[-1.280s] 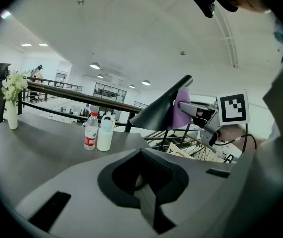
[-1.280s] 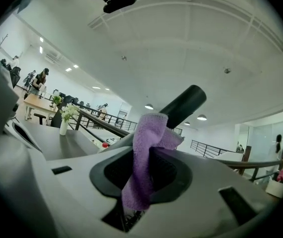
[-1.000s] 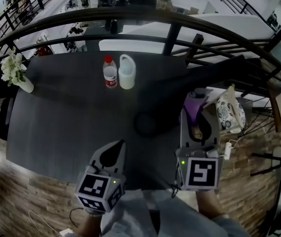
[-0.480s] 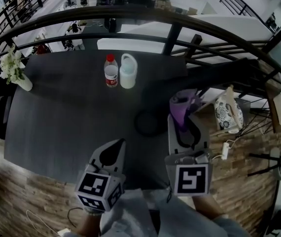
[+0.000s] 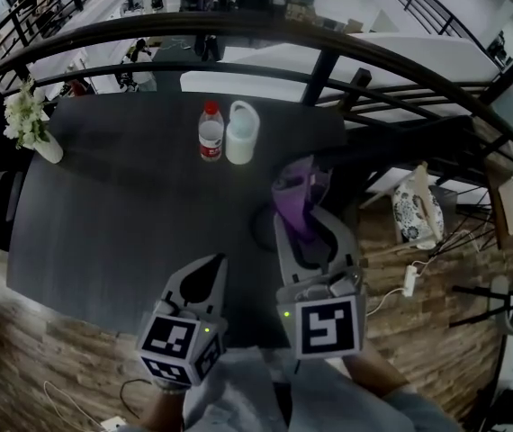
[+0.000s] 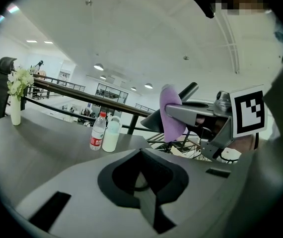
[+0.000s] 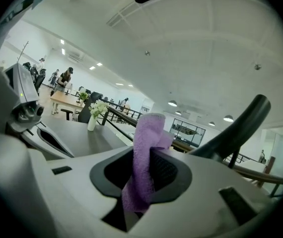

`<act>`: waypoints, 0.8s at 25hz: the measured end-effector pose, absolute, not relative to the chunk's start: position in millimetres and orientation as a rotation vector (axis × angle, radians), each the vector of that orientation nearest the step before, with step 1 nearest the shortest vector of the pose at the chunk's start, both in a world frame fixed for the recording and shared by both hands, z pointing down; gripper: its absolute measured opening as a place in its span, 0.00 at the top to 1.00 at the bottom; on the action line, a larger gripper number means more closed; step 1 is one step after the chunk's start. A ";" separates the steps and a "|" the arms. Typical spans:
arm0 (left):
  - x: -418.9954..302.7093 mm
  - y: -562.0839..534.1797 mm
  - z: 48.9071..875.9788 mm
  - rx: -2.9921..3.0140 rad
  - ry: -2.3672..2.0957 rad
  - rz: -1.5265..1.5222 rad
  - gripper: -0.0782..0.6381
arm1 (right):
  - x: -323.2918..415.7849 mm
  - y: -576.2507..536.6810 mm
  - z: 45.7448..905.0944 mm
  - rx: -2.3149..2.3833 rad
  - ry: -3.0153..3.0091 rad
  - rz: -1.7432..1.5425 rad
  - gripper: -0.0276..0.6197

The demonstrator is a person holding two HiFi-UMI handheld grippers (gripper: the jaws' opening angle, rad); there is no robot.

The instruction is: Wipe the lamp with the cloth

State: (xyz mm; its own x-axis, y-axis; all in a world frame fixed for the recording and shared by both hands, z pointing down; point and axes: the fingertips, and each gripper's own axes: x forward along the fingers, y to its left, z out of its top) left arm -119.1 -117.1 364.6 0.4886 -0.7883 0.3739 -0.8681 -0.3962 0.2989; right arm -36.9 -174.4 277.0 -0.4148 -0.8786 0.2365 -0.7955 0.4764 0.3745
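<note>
Loosely bunched, purple cloth (image 7: 145,150) — pinched by right hand-held gripper (image 5: 301,210); left hand-held gripper (image 5: 210,270) closed.

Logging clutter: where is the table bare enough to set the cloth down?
Bare: the wide tabletop between the flower vase at far left and the water bottle with white jug. Crowded: the right side, around the lamp base and the right gripper holding the purple cloth.

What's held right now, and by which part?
Right gripper pinches the purple cloth at its bunched middle, one end poking out. Left gripper: shut, empty.
</note>
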 end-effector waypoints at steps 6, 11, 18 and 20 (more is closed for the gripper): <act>-134.3 -119.0 362.5 2.278 -1.398 0.213 0.88 | -68.6 -186.5 259.2 1.323 -2.357 -0.401 0.82; -141.0 -116.3 363.4 2.252 -1.382 0.201 0.88 | -80.6 -206.8 250.2 1.262 -2.271 -0.531 0.82; -153.7 -121.5 363.4 2.263 -1.399 0.170 0.88 | -69.6 -234.4 252.5 1.210 -2.018 -0.702 0.82; -153.7 -123.0 363.9 2.267 -1.389 0.167 0.88 | -61.0 -238.1 248.1 1.240 -1.954 -0.743 0.82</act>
State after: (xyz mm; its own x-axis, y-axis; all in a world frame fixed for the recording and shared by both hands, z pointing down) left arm -153.7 -123.0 363.9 0.4792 -0.8091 0.3402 -0.8667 -0.3749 0.3292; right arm -61.0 -238.1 248.1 -0.3008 -0.9203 0.2503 -0.5212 0.3784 0.7649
